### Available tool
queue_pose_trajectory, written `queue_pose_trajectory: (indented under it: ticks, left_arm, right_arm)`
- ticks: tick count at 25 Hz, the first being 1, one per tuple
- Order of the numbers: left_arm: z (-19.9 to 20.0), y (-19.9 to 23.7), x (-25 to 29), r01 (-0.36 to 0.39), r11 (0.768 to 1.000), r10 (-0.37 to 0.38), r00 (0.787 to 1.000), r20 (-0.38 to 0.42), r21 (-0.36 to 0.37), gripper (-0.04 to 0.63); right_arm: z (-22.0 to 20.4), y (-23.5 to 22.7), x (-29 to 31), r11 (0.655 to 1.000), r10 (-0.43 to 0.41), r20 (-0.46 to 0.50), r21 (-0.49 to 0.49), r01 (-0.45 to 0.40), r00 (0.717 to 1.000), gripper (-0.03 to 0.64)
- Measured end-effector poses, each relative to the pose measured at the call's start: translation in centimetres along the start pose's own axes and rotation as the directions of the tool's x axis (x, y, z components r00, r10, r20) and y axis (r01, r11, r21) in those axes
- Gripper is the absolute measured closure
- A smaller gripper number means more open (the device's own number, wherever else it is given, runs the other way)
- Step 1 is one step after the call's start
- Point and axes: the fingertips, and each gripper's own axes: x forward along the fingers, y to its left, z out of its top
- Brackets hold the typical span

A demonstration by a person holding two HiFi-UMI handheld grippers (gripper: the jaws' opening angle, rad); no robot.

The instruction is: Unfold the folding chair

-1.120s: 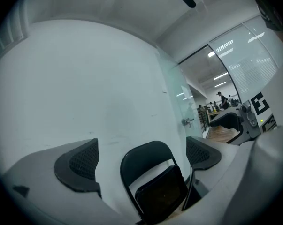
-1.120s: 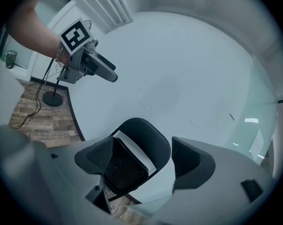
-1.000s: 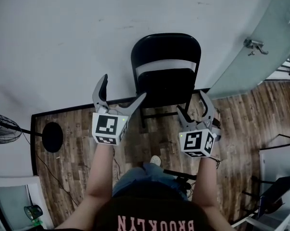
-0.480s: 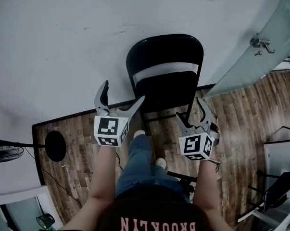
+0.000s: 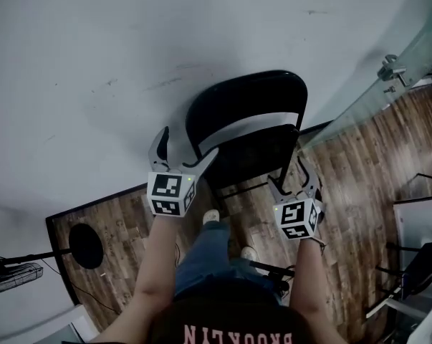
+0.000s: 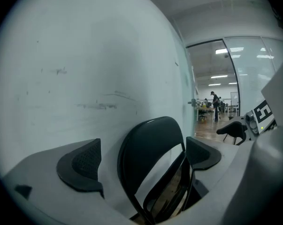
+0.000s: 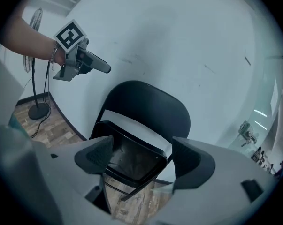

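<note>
None of the unfolding is done yet, by my reading. The folding chair (image 5: 248,131) stands shut on the wooden floor (image 5: 115,221), at the floor's far edge where it meets the white wall (image 5: 94,63). It leans there with its seat (image 7: 132,156) tipped up flat against the backrest (image 5: 251,95).

The left gripper (image 5: 189,143) hangs by the chair's left side with its jaws spread wide and nothing between the pads. In its own view the chair shows through the gap but lies beyond the tips. The right gripper (image 5: 287,172) sits near the chair's lower right side, its jaws likewise well apart and gripping nothing. The upturned seat fills the gap in its view, and neither pad appears to touch it.

Everything is left to do: take hold of the frame and the seat, draw the chair off the wall, and swing the seat down until the legs splay.

No container shows in any view. The only other thing on the floor is a round stand base (image 5: 85,246) near its left edge.
</note>
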Motion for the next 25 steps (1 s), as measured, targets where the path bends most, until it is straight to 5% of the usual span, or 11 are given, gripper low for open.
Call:
queue_pose_trajectory:
  ticks: [5,13,16,25]
  left_arm:
    - [-2.3,2.5,4.5,0.064,0.996,-0.067,0.996,-0.051,-0.062,0.042]
    - [-3.9,3.7,9.6,0.158,0.979,-0.169,0.983,-0.076,-0.132,0.17]
    - [-4.1,3.7,10.5,0.189,0.975,-0.199,0.977,-0.079,-0.114,0.181]
    - [-5.0,4.4,11.4,0.194,0.98,-0.199,0.968,-0.15,-0.05,0.361]
  right_arm:
    - [-0.8,1.2,4.2,0.995,0.028,-0.064,0.097,-0.022,0.998,0.235]
    - [-2.0,1.9,9.9,0.964,0.033,-0.107,0.266,-0.003,0.994,0.235]
    - [-2.9,1.4,11.8,0.933,0.019,-0.118,0.359,0.025,0.993,0.235]
    - [-5.3,1.4,17.7,0.854,0.05,-0.172,0.518,0.047,0.984,0.235]
